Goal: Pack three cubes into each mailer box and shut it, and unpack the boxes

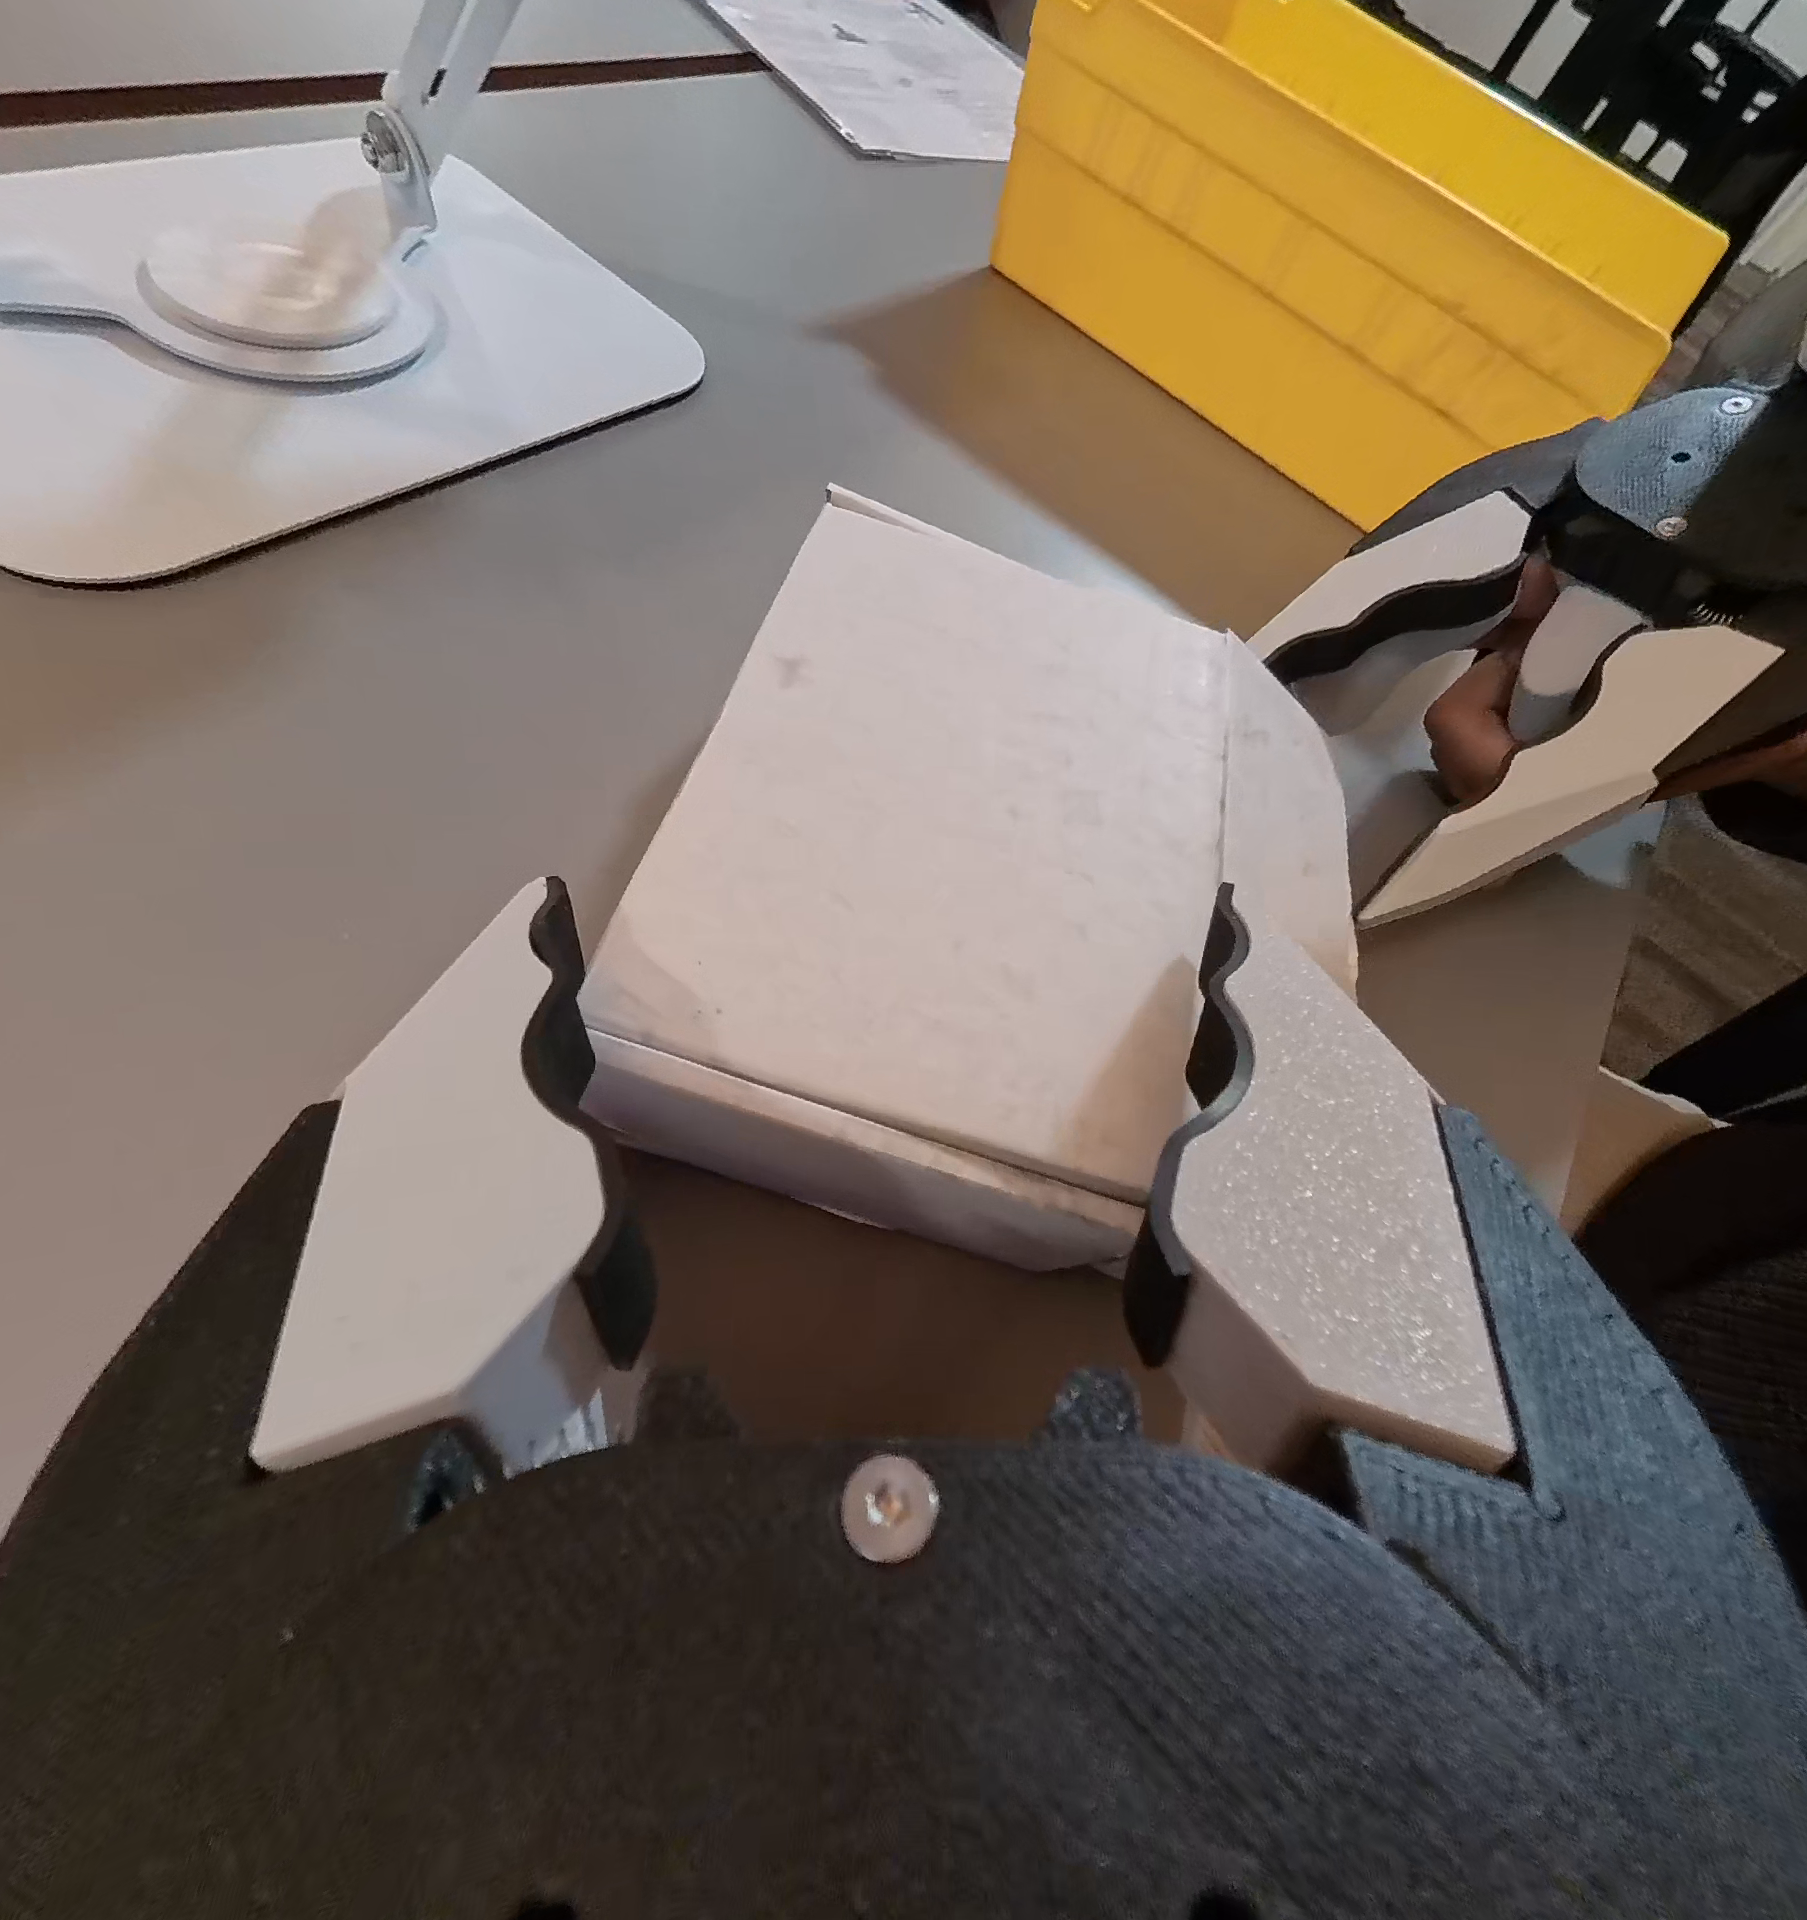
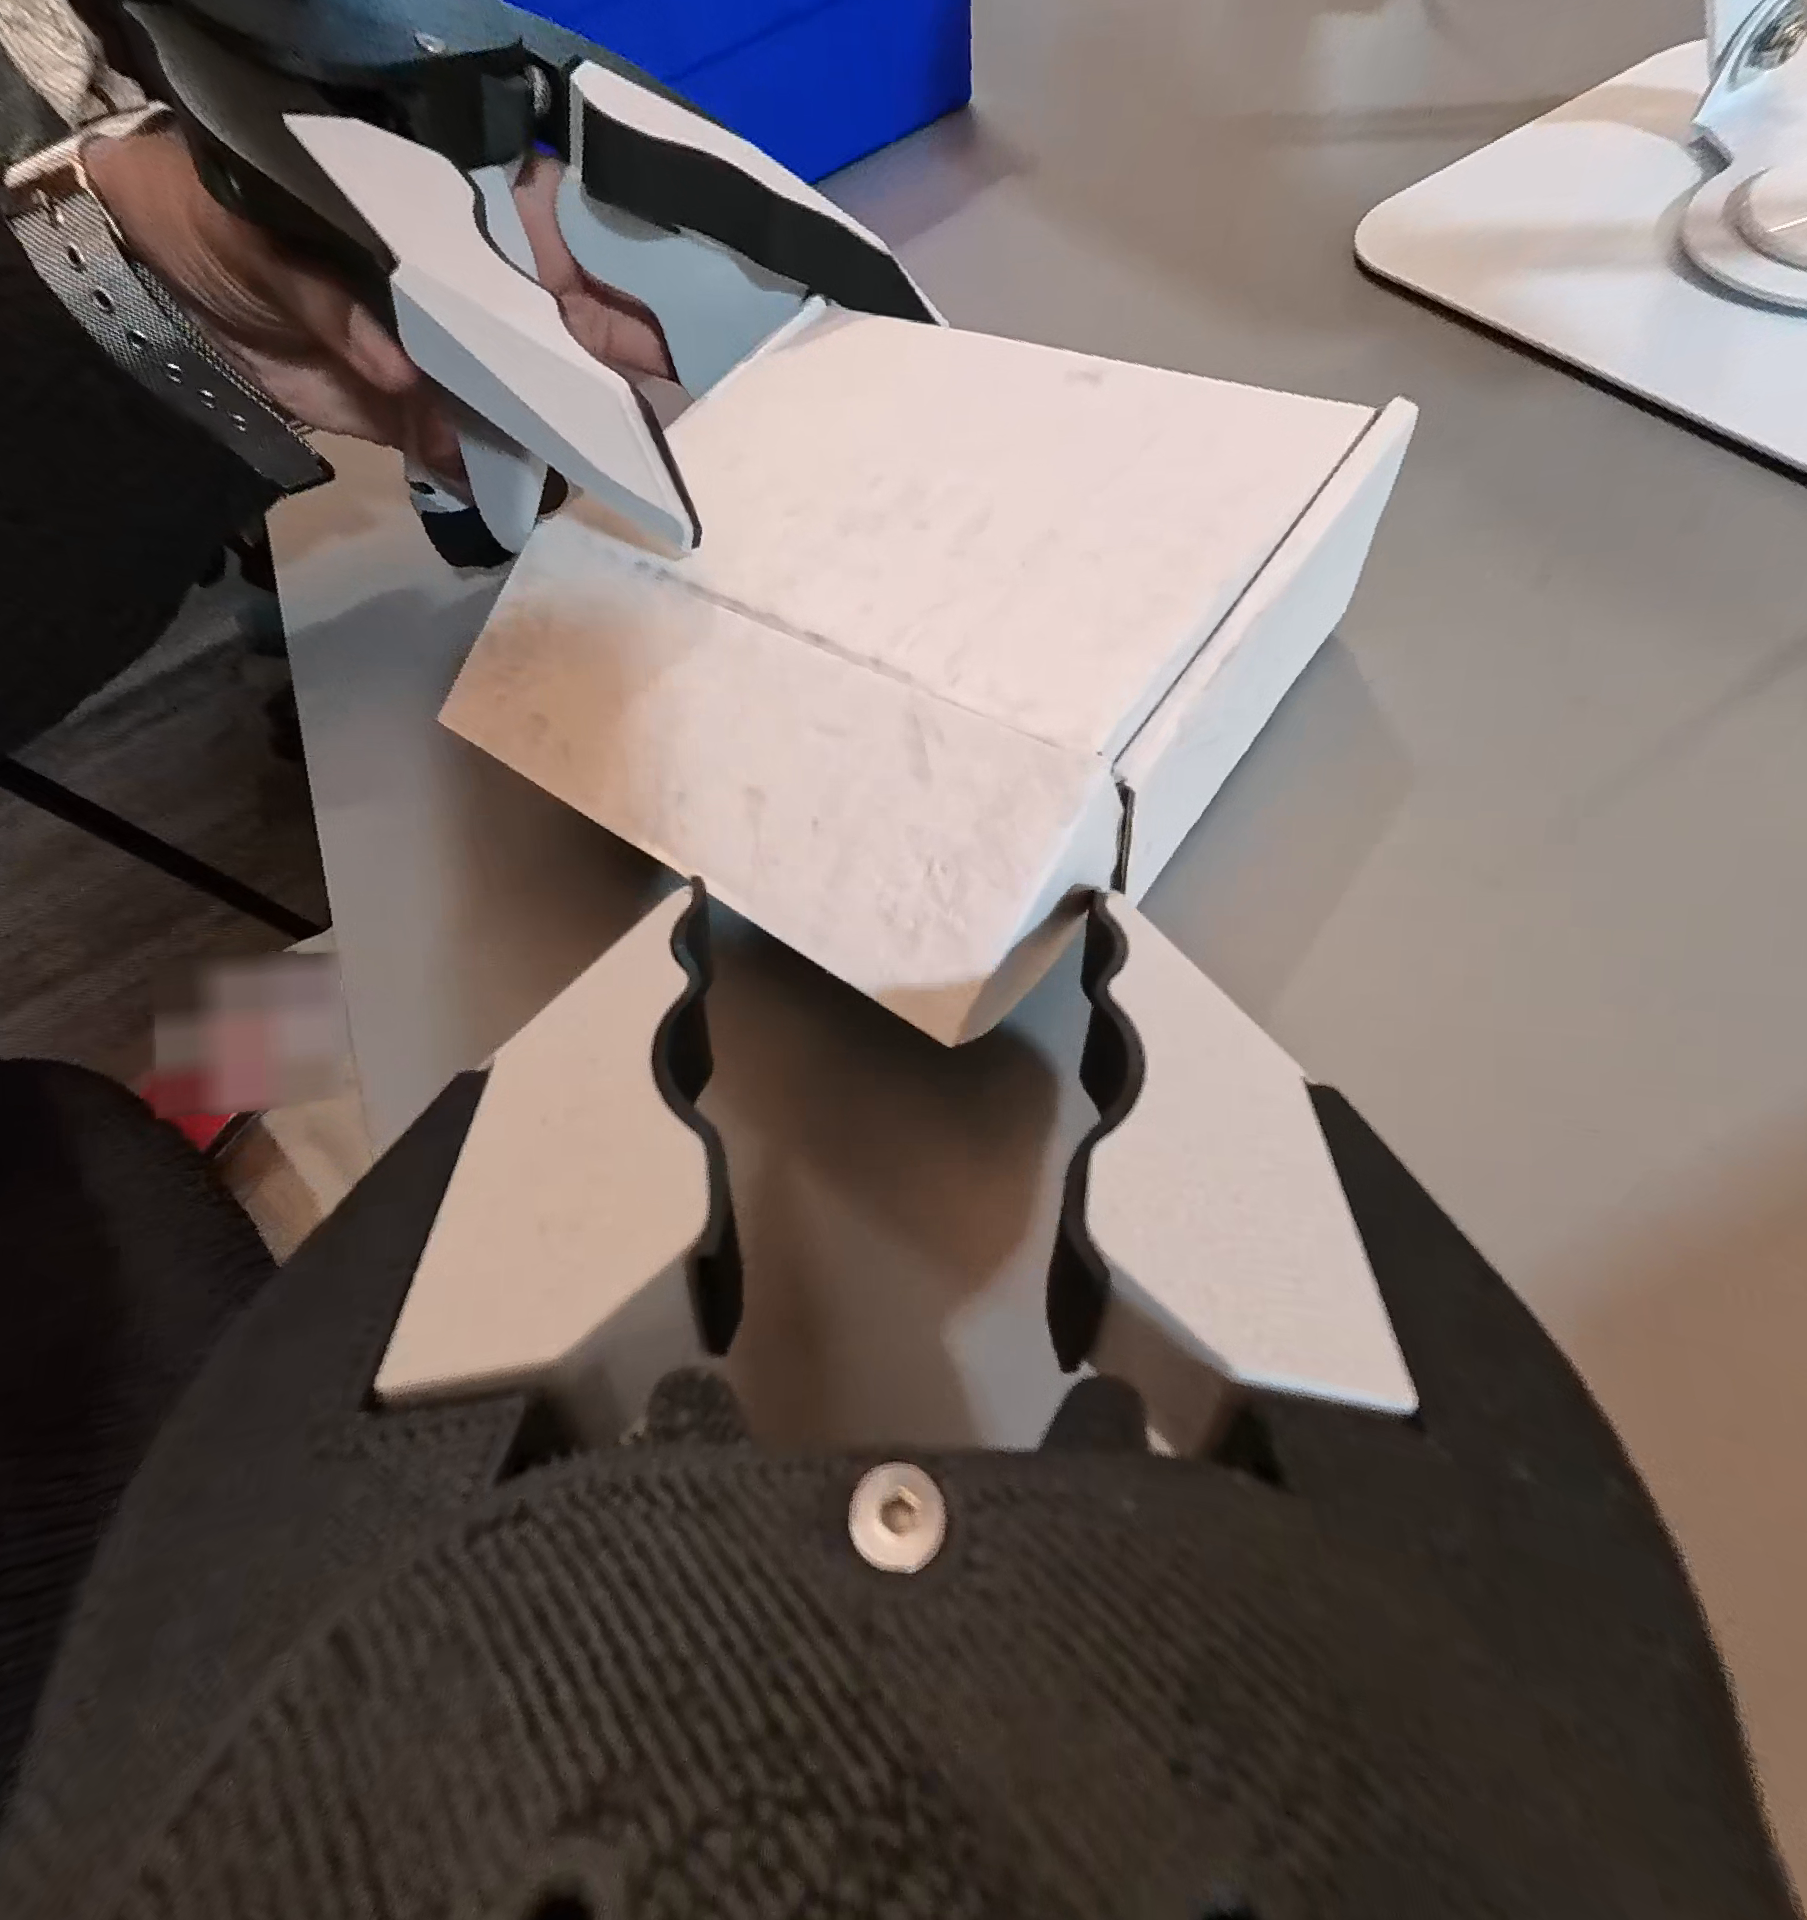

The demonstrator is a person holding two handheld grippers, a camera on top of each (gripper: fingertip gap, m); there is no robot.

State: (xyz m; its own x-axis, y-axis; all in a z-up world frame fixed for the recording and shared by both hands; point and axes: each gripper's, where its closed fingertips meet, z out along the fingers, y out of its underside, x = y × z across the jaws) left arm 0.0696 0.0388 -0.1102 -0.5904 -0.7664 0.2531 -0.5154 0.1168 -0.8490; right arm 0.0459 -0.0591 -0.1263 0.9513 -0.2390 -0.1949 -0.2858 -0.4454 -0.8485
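A white mailer box (image 1: 930,831) lies on the grey table (image 1: 255,831), with its lid down over the body. Its front flap (image 2: 826,831) is untucked and sticks out sloping toward my right gripper. No cubes show. My left gripper (image 1: 891,935) is open and straddles one short end of the box, one finger at each side; I cannot tell if they touch. It also shows in the right wrist view (image 2: 748,416). My right gripper (image 2: 897,914) is open, with the flap's outer edge between its fingertips. It also shows in the left wrist view (image 1: 1335,790).
A yellow bin (image 1: 1294,239) stands behind the box and a blue bin (image 2: 774,62) is at the far edge. A white stand base (image 1: 255,343) sits on the table, also seen in the right wrist view (image 2: 1605,208). Papers (image 1: 878,73) lie far off. The table edge (image 2: 307,831) is near the left gripper.
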